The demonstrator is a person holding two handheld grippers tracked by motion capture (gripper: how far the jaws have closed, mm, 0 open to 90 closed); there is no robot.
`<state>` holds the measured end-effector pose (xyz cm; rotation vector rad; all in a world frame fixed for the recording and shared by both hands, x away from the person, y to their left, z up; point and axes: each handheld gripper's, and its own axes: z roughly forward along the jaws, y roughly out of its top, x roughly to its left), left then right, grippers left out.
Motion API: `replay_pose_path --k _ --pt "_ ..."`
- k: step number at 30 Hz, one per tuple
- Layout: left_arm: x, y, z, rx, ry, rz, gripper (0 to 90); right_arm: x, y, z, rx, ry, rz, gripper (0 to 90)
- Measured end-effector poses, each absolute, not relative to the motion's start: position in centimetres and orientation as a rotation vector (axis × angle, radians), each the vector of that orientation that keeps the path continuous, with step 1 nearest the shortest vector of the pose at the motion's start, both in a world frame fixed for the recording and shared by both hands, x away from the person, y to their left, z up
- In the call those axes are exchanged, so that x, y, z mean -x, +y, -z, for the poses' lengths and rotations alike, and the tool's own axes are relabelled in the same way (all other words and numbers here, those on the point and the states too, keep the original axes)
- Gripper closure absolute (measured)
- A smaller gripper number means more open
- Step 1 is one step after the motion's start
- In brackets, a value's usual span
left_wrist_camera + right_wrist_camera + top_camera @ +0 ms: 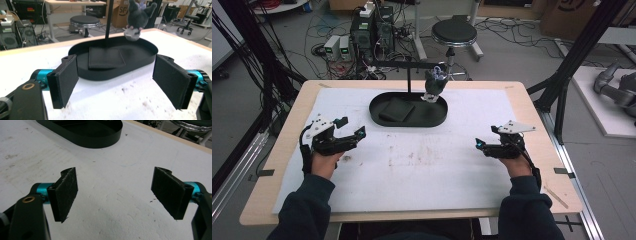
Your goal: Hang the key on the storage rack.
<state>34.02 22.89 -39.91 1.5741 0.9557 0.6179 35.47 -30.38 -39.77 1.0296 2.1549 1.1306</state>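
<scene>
Both sets of tongs rest low over the white-covered surface [422, 170] with their jaws spread wide apart and nothing between them: the left tongs [353, 128] at the near left, the right tongs [486, 137] at the near right. Farther back stands a black oval tray [382, 121] holding a flat black square pad [396, 109]. A grey plush toy [435, 81] hangs from a black stand [409, 75] over the tray's right end.

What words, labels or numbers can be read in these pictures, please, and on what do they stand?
"SF": on the cardboard box behind the table, in the left gripper view; further letters are cut off by the plush toy.
Red and yellow stickers on the black case at the far left: too blurred to read.
Large mark on a cardboard box in the high view: unreadable.
</scene>
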Motion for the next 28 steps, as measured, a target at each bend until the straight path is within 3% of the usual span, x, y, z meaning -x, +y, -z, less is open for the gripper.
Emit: replay_pose_path --k 28 --pt "-33.72 23.54 40.59 -1.572 0.963 -0.632 20.8 -35.15 -30.71 39.77 -1.031 2.138 -1.112 21.8"
